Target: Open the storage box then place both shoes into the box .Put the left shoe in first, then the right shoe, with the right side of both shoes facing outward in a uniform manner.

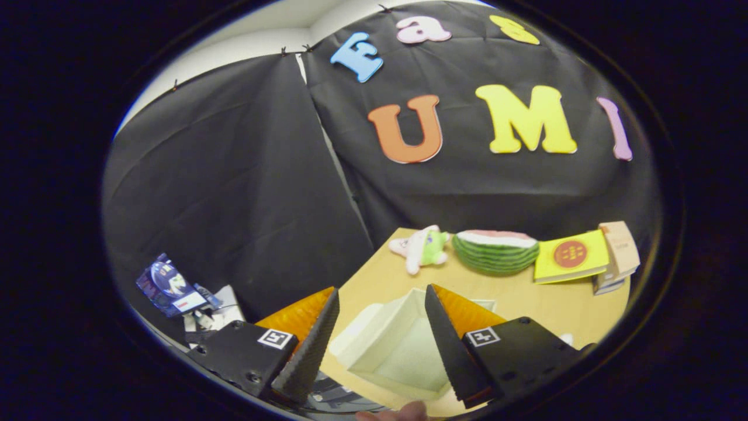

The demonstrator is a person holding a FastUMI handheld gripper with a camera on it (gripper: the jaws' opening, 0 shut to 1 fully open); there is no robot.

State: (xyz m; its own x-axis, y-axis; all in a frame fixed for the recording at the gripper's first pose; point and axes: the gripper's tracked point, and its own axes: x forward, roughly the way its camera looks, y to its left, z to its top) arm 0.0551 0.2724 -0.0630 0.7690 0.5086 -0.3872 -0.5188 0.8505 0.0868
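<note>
Gripper [381, 316] hanging with its fingers spread wide over an open storage box [392, 345] on a wooden table [543, 307].

The pale box is sitting between and just below the fingertips, lid off, nothing showing inside. Beyond it, a plush toy [422, 248], a watermelon-slice cushion [495, 250], a yellow book [571, 256] and a small carton [618, 252] are lining the table's far edge.

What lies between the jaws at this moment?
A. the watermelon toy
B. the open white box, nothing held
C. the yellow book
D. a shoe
B: the gripper is open, and the open white box sits on the table in the gap between its jaws.
</note>
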